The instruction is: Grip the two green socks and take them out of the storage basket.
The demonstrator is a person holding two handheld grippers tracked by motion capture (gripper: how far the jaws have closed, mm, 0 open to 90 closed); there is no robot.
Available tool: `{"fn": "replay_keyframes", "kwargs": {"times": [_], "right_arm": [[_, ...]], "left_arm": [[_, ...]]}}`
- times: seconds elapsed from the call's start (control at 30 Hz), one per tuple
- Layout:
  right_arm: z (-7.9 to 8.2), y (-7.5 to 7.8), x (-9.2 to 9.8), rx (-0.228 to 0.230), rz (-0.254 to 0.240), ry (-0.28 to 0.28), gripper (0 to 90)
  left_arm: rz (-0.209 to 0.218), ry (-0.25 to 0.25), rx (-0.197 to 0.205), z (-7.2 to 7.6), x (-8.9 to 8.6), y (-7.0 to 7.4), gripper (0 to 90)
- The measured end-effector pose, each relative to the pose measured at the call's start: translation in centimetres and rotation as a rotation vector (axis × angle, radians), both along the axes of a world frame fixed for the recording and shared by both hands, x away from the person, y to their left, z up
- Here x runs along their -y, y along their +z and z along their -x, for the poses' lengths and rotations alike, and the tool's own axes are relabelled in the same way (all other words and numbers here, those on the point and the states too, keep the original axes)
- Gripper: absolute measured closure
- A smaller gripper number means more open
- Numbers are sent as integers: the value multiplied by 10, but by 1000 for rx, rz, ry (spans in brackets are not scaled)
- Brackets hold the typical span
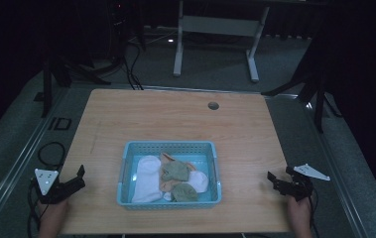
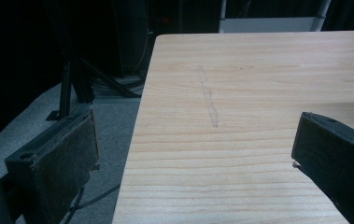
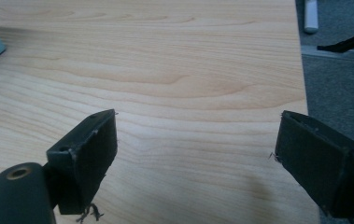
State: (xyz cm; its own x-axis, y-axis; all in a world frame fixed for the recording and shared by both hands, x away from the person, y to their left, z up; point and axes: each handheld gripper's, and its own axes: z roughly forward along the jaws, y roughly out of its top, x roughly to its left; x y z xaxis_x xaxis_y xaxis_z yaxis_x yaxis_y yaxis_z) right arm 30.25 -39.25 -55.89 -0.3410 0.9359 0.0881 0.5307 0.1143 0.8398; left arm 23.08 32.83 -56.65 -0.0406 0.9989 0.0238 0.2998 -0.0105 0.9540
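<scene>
The blue basket of socks sits mid-tabletop; it lies at 3 o'clock from the left hand-held gripper and 9 o'clock from the right hand-held gripper; both gape wide, empty; the left looks slightly nearer.

The table is pale wood with fine grain lines. Between the two black claws, the left gripper and the right gripper, sits a light blue basket. Inside it lie a white cloth on the left claw's side and olive-green and peach pieces toward the right claw.
</scene>
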Motion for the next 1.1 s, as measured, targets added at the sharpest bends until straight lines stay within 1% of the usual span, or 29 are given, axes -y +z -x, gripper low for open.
{"fn": "replay_keyframes", "kwargs": {"times": [0.07,0.1,0.17,0.2,0.23,0.27,0.3,0.33,0.37,0.4,0.47,0.53,0.57,0.63,0.77,0.83,0.97,1.0,1.03,1.1], "right_arm": [[0,0,0,-5,-1,18,117],[0,0,0,-5,-1,18,117],[-1,0,-1,-4,7,24,116],[-1,0,-1,-4,15,40,116],[-1,0,-1,-6,10,45,117],[-2,1,0,-13,-16,61,116],[-2,1,0,-13,-16,61,116],[-3,1,1,-18,-34,77,116],[-4,3,3,-30,-37,137,116],[-5,4,4,-34,-20,156,117],[-7,6,5,-62,-12,201,117],[-7,9,6,-61,6,242,116],[-7,12,6,-74,11,268,116],[-8,17,4,-91,39,326,117],[-10,29,-2,-168,109,423,121],[-11,34,-6,-203,132,453,121],[-12,40,-14,-260,150,534,120],[-12,41,-17,-281,153,558,121],[-11,42,-21,-297,167,582,121],[-10,43,-29,-318,183,643,124]], "left_arm": [[-1,1,0,0,0,0,4],[-1,2,-1,0,0,0,4],[-2,2,-1,0,0,0,4],[-1,2,-1,0,0,0,4],[-1,1,0,0,0,0,4],[-1,1,0,0,0,0,4],[-1,1,0,0,0,0,4],[1,2,0,0,0,0,4],[1,1,0,0,0,0,4],[2,1,0,0,0,0,4],[3,0,0,0,0,0,4],[3,-1,1,0,0,0,4],[3,-1,1,0,0,0,4],[2,0,1,0,0,0,4],[2,-1,-2,0,0,0,4],[2,0,-1,0,0,0,4],[3,0,-2,0,0,0,4],[3,0,-2,0,0,0,4],[3,0,-2,0,0,0,4],[3,-1,-2,0,0,0,4]]}}
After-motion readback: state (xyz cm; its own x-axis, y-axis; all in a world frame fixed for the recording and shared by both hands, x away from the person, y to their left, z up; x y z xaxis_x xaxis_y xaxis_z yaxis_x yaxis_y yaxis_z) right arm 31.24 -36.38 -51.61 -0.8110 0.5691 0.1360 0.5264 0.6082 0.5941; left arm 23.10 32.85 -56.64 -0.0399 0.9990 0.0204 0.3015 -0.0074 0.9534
